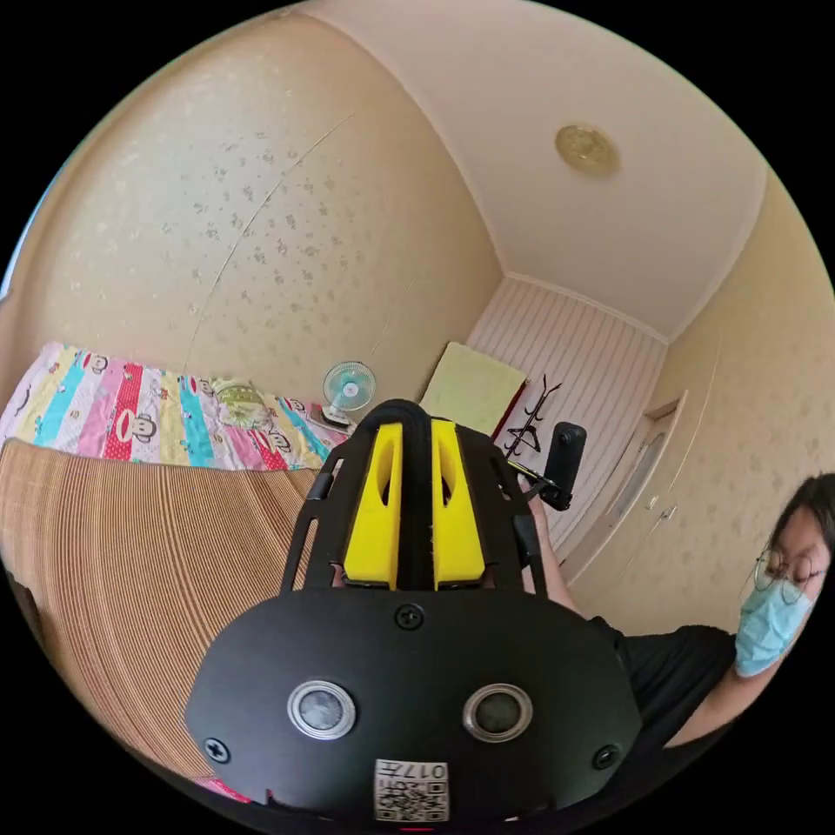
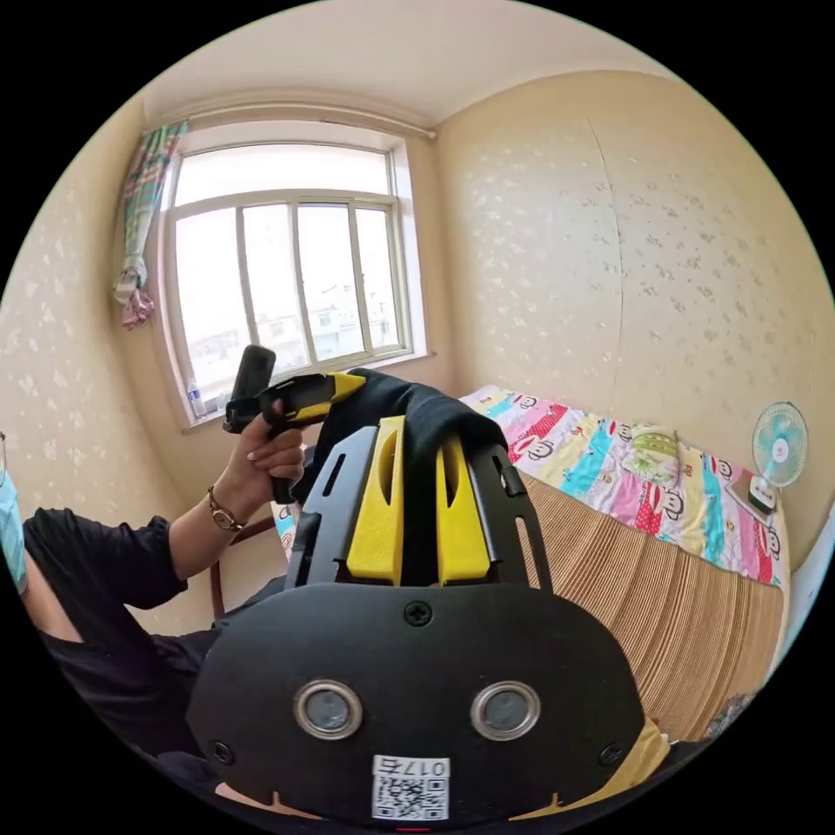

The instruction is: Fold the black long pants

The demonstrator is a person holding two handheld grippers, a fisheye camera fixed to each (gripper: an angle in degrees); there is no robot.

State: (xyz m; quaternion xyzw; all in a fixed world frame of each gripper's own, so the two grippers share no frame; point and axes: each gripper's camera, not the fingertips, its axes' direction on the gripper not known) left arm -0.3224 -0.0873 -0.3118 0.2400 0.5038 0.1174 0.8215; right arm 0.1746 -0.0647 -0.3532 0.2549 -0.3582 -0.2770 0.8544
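Striped mat and cartoon sheet cover the bed.

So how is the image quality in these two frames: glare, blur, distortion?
Right gripper view: the window is blown out white, though the room stays evenly lit. Left gripper view: soft, even light, no glare. Both views: strong fisheye bending of the walls, black corners, and sharp focus on the black pants.

Right gripper: both yellow jaws pressed on a fold of the black long pants, cloth draped over the tips toward 12 o'clock. At 10 o'clock a hand holds the left gripper against the same cloth. Striped mat and cartoon-print sheet at 3 o'clock; window at 11.
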